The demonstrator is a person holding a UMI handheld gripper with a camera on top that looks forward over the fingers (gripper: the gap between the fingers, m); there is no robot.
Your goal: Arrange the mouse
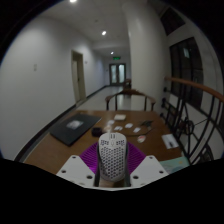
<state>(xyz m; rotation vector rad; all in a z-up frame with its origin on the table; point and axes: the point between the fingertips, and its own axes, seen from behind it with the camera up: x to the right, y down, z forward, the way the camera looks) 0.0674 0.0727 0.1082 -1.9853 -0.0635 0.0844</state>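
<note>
While the mouse (111, 157) sits between my fingers, its long axis runs straight ahead, in line with them, with the perforated white shell facing up. My gripper (111, 168) appears clamped on it: both purple pads (92, 159) lie against its flanks with no gap visible on either side. Whether the mouse is lifted or resting on the table (70, 150) cannot be read from this angle.

Because the mouse is already centred in the grip, I judge that the coming move is a placement, and bare wooden tabletop lies directly ahead. Farther along the table lie a dark laptop (73, 129) to the left, small white items near the middle, and a chair (130, 99) at the far end. Beyond is a corridor with white walls, ceiling lights and a door.
</note>
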